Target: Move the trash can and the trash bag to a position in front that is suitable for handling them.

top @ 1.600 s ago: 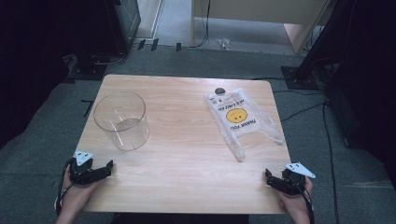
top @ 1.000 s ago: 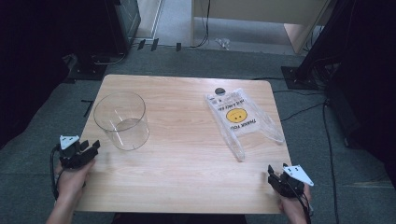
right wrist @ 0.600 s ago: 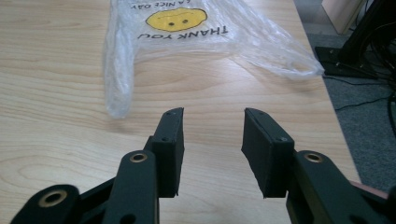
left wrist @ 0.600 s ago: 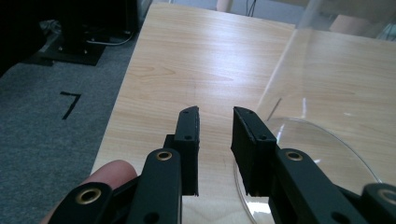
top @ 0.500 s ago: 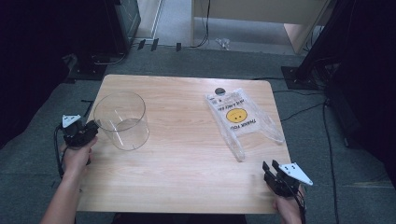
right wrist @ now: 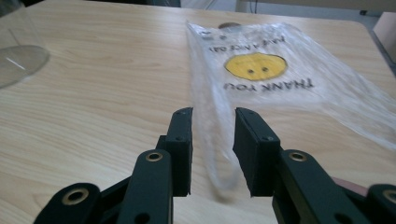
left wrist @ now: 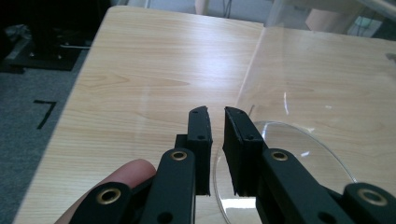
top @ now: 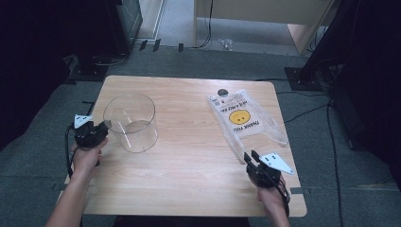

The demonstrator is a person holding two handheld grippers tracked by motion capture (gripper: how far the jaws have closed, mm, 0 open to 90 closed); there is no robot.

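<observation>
Table [top: 189, 179] of pale wood carries two things well apart: a clear tub [top: 130, 122] at the left and a thin plastic bag [top: 246, 120] with a smiley at the right. I judge the tub stiff, light and slippery, best taken by its rim or wall; the bag is soft and very light, best pinched at a handle loop. The left gripper [top: 100, 129] is just at the tub's wall, and in the left gripper view the wall edge rises between the nearly closed jaws, which have just been closing; whether the pads press it I cannot tell. The right gripper [right wrist: 212, 135] has its jaws half spread and closing around the bag's handle [right wrist: 212, 154], not yet pinching it
</observation>
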